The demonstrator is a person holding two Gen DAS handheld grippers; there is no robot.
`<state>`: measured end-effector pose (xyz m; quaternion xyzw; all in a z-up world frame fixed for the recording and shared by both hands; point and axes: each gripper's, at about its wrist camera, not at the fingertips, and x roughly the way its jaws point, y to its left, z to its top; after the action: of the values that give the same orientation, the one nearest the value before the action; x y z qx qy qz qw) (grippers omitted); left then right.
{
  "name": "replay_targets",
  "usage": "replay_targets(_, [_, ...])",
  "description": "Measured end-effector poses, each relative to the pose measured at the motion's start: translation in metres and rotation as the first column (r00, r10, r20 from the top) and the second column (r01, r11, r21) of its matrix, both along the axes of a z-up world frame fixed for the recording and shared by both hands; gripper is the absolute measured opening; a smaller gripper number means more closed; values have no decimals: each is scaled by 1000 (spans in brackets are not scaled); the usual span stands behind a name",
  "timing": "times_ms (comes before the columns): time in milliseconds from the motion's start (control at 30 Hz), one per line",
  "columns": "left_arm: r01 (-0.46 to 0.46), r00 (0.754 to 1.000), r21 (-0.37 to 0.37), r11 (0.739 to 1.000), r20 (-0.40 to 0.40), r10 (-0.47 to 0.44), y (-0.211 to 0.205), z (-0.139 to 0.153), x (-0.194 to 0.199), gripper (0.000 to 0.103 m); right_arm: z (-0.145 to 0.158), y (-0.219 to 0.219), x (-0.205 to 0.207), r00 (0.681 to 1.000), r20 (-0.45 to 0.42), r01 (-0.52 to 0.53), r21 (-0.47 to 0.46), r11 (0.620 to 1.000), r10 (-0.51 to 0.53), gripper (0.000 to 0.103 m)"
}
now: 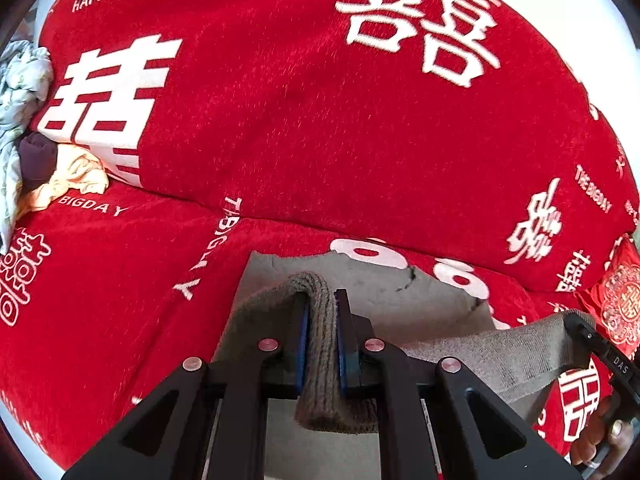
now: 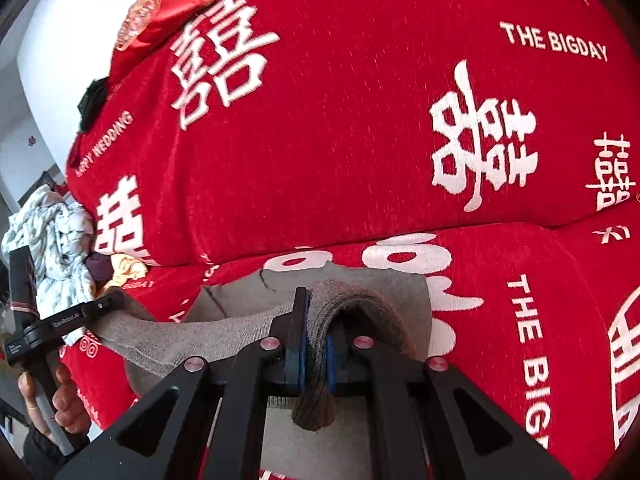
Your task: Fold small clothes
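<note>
A grey-brown knitted garment (image 1: 492,350) hangs stretched between my two grippers above a red sofa seat. My left gripper (image 1: 322,300) is shut on one ribbed edge of it, which bunches between the blue pads. My right gripper (image 2: 316,308) is shut on the other ribbed edge (image 2: 320,360). The rest of the garment (image 2: 248,300) lies flat on the seat beyond both grippers. In the left wrist view the right gripper shows at the far right (image 1: 600,344); in the right wrist view the left gripper shows at the far left (image 2: 60,320).
The red sofa cover (image 1: 320,120) with white wedding lettering fills both views, its backrest rising behind the seat. A heap of other clothes, pale printed (image 1: 20,92), dark purple (image 1: 38,156) and peach (image 1: 80,176), lies at the left end. A red embroidered cushion (image 2: 168,4) sits at the other end.
</note>
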<state>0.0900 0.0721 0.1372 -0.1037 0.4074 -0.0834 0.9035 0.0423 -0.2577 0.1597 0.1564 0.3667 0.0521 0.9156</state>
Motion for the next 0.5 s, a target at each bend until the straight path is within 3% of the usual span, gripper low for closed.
replay_targets(500, [-31, 977, 60, 998, -208, 43, -6, -100, 96, 13, -96, -16, 81, 978, -205, 54, 25, 998, -48, 7])
